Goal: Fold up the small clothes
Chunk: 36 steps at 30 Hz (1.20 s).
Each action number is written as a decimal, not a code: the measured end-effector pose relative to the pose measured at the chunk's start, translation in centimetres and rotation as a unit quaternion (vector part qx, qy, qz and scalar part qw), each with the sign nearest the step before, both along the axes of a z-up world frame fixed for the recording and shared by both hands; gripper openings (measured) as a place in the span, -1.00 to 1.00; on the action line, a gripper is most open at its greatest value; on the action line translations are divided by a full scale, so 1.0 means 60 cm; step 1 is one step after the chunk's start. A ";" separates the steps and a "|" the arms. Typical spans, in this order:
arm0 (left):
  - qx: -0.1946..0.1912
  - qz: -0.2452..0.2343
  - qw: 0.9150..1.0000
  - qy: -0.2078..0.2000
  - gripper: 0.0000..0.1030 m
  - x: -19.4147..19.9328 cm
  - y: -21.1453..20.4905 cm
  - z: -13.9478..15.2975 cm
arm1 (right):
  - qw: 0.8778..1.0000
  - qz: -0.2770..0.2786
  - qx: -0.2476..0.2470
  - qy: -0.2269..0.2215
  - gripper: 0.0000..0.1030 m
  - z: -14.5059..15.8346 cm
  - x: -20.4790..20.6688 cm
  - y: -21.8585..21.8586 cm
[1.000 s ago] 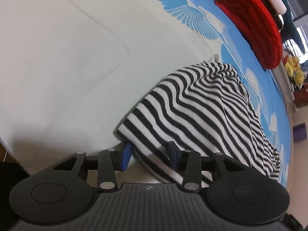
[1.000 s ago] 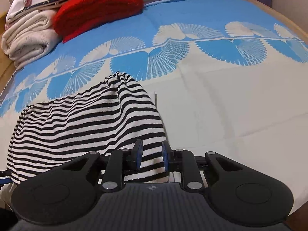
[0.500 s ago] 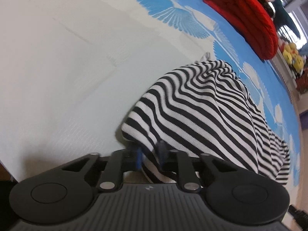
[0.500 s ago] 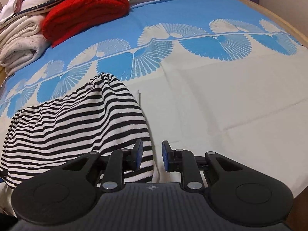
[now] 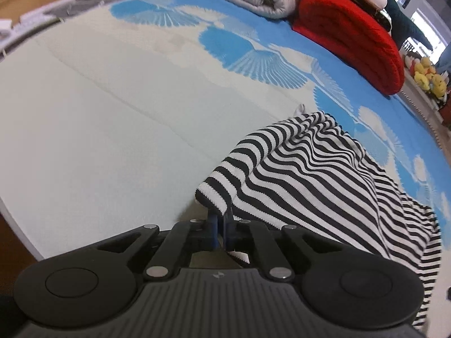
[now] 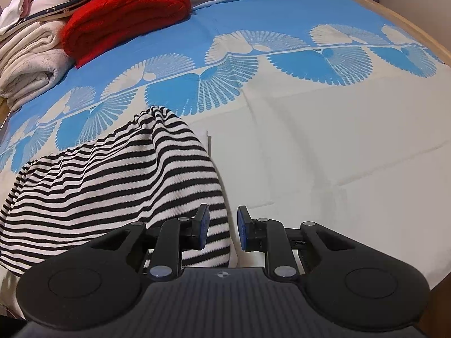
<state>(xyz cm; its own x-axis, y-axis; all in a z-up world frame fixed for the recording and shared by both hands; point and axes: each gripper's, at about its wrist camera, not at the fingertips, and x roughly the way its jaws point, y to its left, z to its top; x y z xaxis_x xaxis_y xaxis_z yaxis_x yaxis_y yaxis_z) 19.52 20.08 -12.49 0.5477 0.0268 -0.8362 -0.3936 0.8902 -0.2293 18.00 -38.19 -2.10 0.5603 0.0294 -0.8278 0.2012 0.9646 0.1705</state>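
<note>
Left gripper (image 5: 220, 223) clamped on a corner of the striped garment (image 5: 310, 180), raised off the bedspread (image 5: 98, 126). Right gripper (image 6: 220, 229) apart, hem edge (loose) lying between its pads. Risks lopsided folding: single-corner hold, sagging knit, possibly slipping from the narrow pinch.

A: How do the two grippers look?

B: The left gripper (image 5: 220, 224) and right gripper (image 6: 223, 229) have black ribbed bodies, round side discs, silver screws and blue finger pads (image 6: 203, 226).

A: Any marking?

B: A small round logo.
</note>
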 end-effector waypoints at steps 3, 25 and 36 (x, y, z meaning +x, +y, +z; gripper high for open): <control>0.047 -0.003 0.999 0.001 -0.94 0.000 -0.014 0.011 | 1.000 0.003 0.000 -0.001 -0.57 0.000 0.002 0.002; -0.020 -0.484 0.869 -0.105 -0.93 -0.021 -0.663 0.116 | 0.994 -0.092 0.035 -0.057 -0.57 0.036 -0.001 -0.104; -0.031 -0.547 0.833 -0.075 -0.45 -0.018 -0.503 0.132 | 0.990 -0.024 0.120 -0.066 -0.55 0.031 0.044 -0.062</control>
<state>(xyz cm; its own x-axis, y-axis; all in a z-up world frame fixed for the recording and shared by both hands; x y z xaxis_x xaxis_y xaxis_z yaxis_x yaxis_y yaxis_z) 18.43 -10.11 -4.57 0.3144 -0.5984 -0.7369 0.6836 0.6814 -0.2617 20.62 -41.88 -0.25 0.6682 0.1869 -0.7201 0.2076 0.8826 0.4218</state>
